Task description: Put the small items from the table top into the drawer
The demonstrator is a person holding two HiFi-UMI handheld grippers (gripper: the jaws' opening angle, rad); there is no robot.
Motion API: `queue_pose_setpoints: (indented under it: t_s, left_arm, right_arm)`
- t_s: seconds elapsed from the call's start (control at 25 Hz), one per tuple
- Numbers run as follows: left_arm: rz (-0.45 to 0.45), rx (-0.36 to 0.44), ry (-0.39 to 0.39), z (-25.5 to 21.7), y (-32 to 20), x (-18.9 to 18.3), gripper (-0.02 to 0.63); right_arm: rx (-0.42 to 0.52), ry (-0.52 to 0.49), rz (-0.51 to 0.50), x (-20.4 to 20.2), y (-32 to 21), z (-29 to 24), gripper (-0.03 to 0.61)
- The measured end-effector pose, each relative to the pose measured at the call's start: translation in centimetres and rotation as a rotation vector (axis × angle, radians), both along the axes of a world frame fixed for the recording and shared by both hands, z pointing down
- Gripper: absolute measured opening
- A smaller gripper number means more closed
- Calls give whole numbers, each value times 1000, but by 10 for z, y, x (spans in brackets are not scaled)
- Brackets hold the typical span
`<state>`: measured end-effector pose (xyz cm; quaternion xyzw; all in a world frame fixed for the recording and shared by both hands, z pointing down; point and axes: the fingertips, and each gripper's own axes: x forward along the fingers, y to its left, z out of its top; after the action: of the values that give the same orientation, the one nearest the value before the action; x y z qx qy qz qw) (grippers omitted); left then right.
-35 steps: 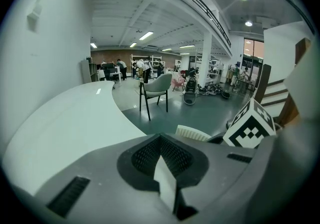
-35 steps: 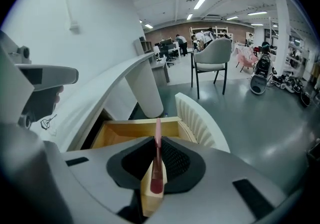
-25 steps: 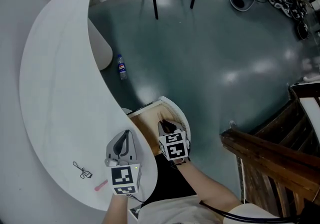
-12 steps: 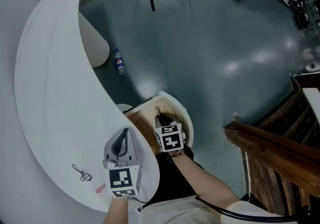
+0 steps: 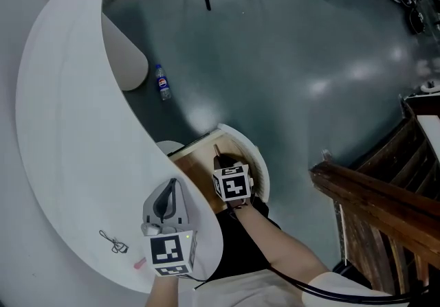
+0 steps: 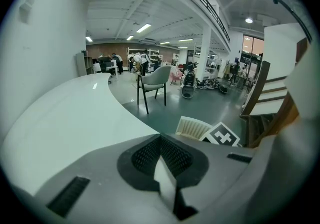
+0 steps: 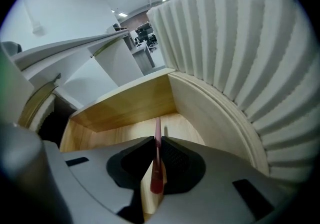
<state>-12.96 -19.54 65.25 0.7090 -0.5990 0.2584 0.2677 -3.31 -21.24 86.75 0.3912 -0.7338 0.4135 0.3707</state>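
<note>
Right now the right gripper (image 7: 156, 142) pinches a thin pink stick (image 7: 158, 160), tip pointing down into the drawer (image 7: 120, 110). Released this high, the stick could bounce off the drawer's curved wall or catch on the jaws. Outside the drawer, the left gripper (image 6: 161, 140) is closed on nothing, near a small black wire piece (image 5: 113, 242).

No writing reads clearly from here. The bottle (image 5: 162, 84) on the floor wears a blue label too small to read; the marker cubes (image 5: 232, 185) show only black-and-white squares.
</note>
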Motion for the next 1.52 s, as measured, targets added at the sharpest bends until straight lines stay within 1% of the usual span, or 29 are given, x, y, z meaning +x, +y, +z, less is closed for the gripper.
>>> queue_pose_setpoints:
  t_s: [0.32, 0.52, 0.92, 1.16, 1.52]
  left_arm:
    - [5, -10, -3, 3, 0, 0, 20]
    - [8, -14, -5, 4, -1, 0, 20]
    - [1, -17, 1, 3, -1, 0, 20]
    - [-6, -18, 5, 3, -1, -2, 20]
    - [-12, -21, 14, 3, -2, -2, 20]
  right_arm:
    - [-62, 69, -7, 4, 3, 12, 60]
    - [-118, 99, -3, 7, 5, 22, 60]
    - [-222, 127, -23, 9, 15, 33, 60]
    - [-227, 135, -37, 9, 16, 35, 60]
    - [-206, 167, -63, 9, 16, 36, 61]
